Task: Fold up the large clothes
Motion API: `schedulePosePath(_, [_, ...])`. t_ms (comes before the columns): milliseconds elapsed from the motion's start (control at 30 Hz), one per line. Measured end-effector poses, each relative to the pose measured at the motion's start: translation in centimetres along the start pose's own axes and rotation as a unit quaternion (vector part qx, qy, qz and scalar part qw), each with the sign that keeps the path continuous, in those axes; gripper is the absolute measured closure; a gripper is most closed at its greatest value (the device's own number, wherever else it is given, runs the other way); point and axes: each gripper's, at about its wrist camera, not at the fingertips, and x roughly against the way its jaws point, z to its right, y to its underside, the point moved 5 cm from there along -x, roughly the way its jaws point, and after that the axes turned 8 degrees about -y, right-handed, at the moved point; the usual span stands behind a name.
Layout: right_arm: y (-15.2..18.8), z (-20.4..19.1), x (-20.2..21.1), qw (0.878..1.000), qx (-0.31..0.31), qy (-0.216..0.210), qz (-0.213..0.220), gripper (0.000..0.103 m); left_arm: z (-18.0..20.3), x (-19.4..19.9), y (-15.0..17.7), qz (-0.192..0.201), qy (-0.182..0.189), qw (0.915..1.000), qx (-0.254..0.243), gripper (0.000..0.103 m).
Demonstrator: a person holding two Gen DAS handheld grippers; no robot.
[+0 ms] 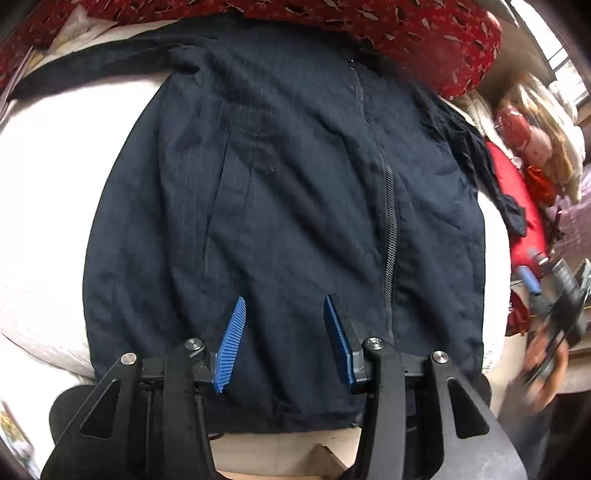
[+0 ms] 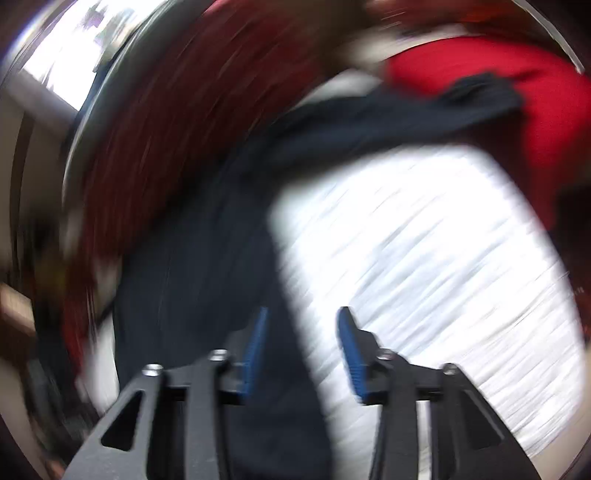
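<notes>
Plainly, one dark navy zip-front jacket [image 1: 288, 177] with faint pinstripes lies spread flat on a white quilted bed cover [image 1: 48, 192]. Its long axis runs from the hem at the bottom of the left wrist view up to the collar at the top, where the collar meets a dark red patterned pillow [image 1: 424, 33]. One closed zipper [image 1: 389, 221] runs up the front, right of the middle. Two sleeves are spread out sideways: one reaches to the upper left, the other [image 1: 491, 184] trails to the right over a bright red cloth [image 1: 524, 206].

The left hand-held gripper [image 1: 284, 306] points steeply down above the lower front of the jacket, near the hem. Its two blue ribbed pads [image 1: 231, 343] stand apart with nothing clamped between them.

The right hand-held gripper [image 2: 303, 317] shows in its own heavily blurred view, angled down over the right edge of the jacket [image 2: 207, 258] where it meets the white cover [image 2: 424, 258]. Its two blue pads stand apart, gripping nothing. In the left wrist view it appears at the far right edge [image 1: 532, 280], blurred, carried by a person's hand [image 1: 546, 362] beside the bed.
</notes>
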Motion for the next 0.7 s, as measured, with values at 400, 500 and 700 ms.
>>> schedulePosePath(400, [-15.6,17.8,-1.6,0.949,-0.287,-0.005,0.131,0.034,2.9,-4.7,-5.7,-0.035,-0.007,0.9994,-0.003,0.061])
schedulePosePath(500, [-17.4,18.8,-5.7,0.95,-0.29,0.009,0.113,0.034,3.8,-5.1,-7.6,-0.029,0.004,0.9995,-0.013,0.06])
schedulePosePath(700, [-18.5,17.8,-7.0,0.951,-0.274,-0.016,0.14,0.1,4.9,-5.7,-11.8,-0.01,0.027,0.9995,-0.012,0.061])
